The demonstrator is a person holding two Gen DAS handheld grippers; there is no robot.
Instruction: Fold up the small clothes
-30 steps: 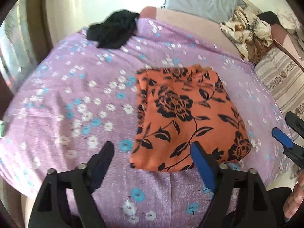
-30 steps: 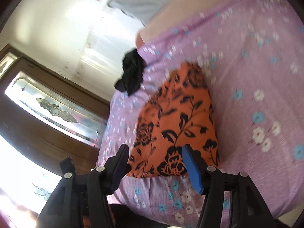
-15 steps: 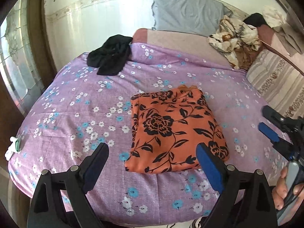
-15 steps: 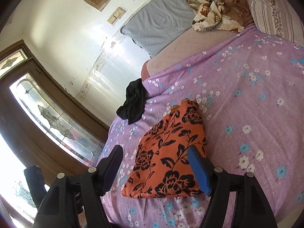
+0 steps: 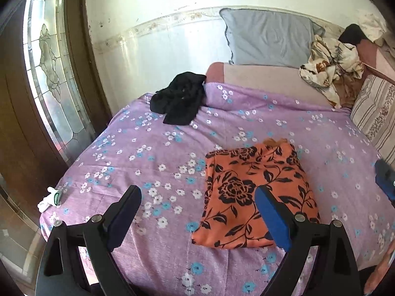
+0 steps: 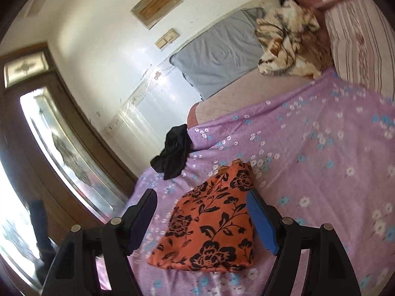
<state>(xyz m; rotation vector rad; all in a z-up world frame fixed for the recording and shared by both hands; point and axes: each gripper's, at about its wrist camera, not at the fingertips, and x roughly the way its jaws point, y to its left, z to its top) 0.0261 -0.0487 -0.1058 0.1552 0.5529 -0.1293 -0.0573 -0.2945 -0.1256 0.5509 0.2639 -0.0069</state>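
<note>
Bright daylight enters through the glass door panel (image 5: 53, 93), glaring off the white wall (image 5: 158, 49). The left wrist view is sharp; the right wrist view is tilted and motion-blurred. Fisheye bending and dark corners frame both.

The left black two-finger gripper with blue pads (image 5: 197, 209) hangs above the near edge of the purple flowered bedsheet (image 5: 148, 148), jaws spread wide, holding nothing; the right black two-finger gripper with blue pads (image 6: 201, 213) hangs likewise, rolled sideways, jaws wide, empty.
</note>
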